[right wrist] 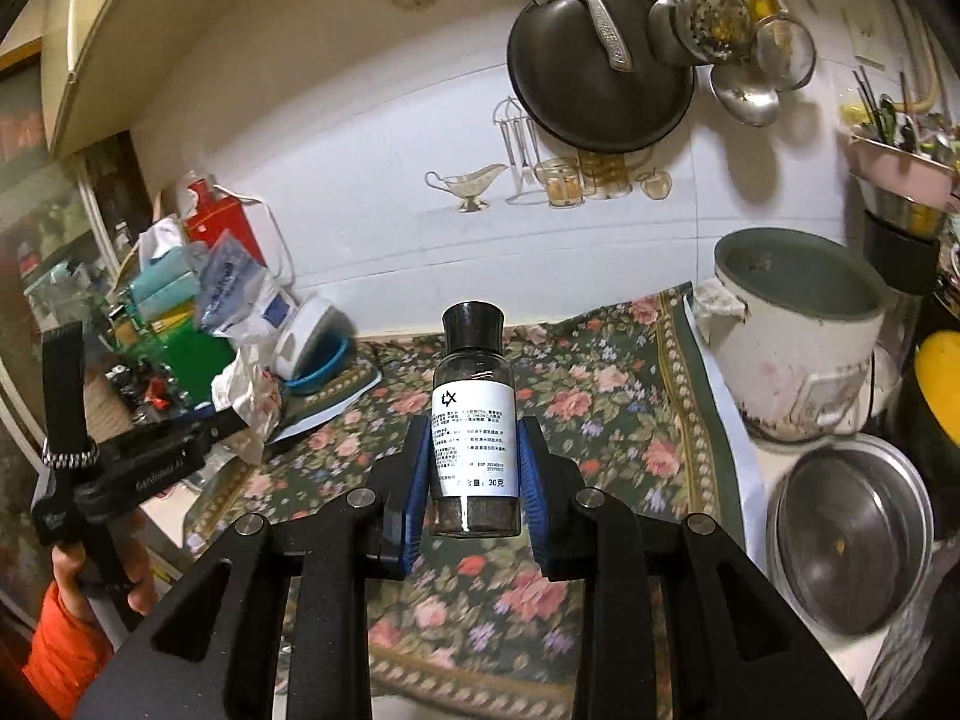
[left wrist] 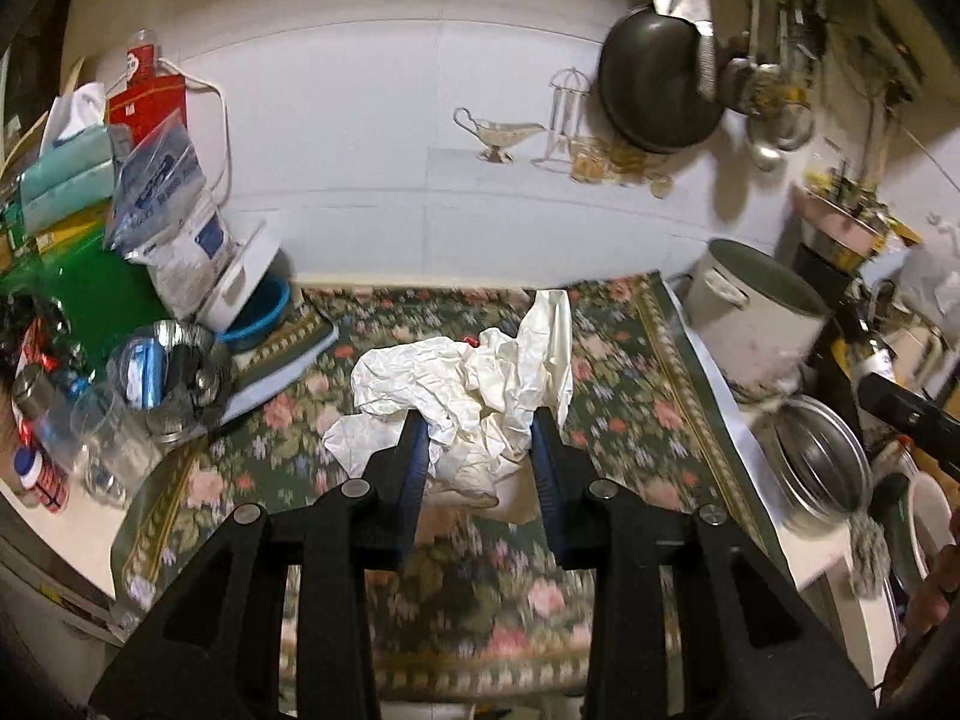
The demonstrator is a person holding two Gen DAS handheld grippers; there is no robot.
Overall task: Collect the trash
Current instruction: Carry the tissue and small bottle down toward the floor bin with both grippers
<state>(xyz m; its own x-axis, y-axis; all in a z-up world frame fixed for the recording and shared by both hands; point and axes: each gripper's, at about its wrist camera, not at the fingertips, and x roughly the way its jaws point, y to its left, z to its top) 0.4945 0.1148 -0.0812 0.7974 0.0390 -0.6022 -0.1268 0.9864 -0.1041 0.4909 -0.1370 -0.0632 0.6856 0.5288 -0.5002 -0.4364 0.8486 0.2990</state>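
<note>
My left gripper (left wrist: 480,420) is shut on a crumpled white paper wad (left wrist: 456,384) and holds it above the floral cloth (left wrist: 630,408). My right gripper (right wrist: 471,426) is shut on a small clear spice bottle (right wrist: 474,420) with a black cap and a white label, held upright above the same floral cloth (right wrist: 600,396). In the right wrist view the left gripper's body (right wrist: 120,462) shows at the far left with the crumpled paper (right wrist: 249,390) at its tip. Part of the right gripper (left wrist: 906,414) shows at the right edge of the left wrist view.
A white rice cooker pot (right wrist: 798,336) and a metal lid (right wrist: 852,534) stand at the right. A black pan (right wrist: 600,66) and ladles hang on the tiled wall. Bags, tissue boxes, a foil tray (left wrist: 168,372) and bottles crowd the left side.
</note>
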